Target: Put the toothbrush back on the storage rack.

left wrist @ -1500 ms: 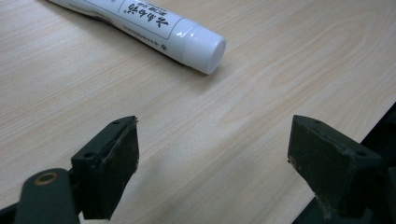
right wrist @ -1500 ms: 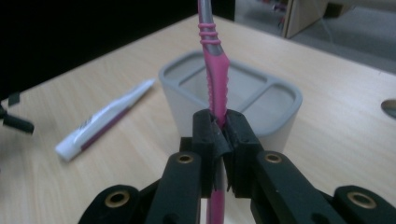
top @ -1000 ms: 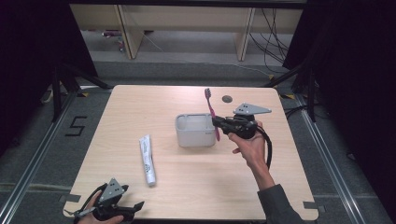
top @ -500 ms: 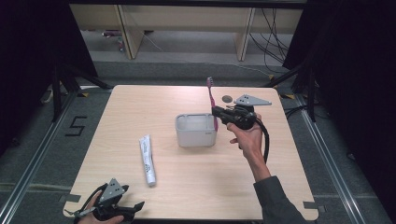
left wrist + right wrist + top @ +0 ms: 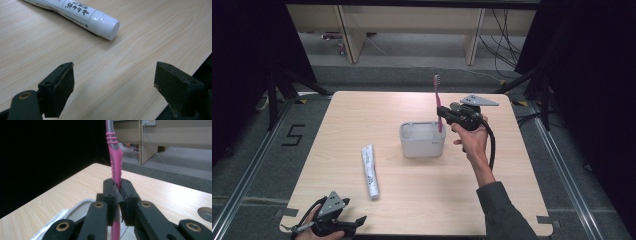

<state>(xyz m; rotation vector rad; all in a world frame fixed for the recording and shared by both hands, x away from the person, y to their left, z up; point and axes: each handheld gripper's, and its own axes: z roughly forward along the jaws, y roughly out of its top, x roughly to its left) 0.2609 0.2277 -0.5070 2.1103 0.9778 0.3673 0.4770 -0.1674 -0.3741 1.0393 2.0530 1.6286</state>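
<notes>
A pink toothbrush [image 5: 437, 102] stands upright above the right edge of a grey rectangular container [image 5: 422, 140], bristles up. My right gripper [image 5: 441, 112] is shut on its handle; in the right gripper view the pink and grey handle [image 5: 115, 167] rises from between the closed jaws, with the container's rim [image 5: 82, 206] below. A white toothpaste tube [image 5: 370, 171] lies on the table left of the container. My left gripper [image 5: 354, 222] rests at the table's front left edge, open; its view has the tube's cap end [image 5: 106, 23] ahead of the spread jaws.
The light wooden table [image 5: 512, 165] has a small round hole [image 5: 206, 213] near its far right side. Shelving legs and cables stand on the floor behind the table. Dark floor drops off beyond the front left corner.
My right gripper has lifted and turned the toothbrush from a slant over the container to upright, moving slightly away from me. The left gripper has stayed put.
</notes>
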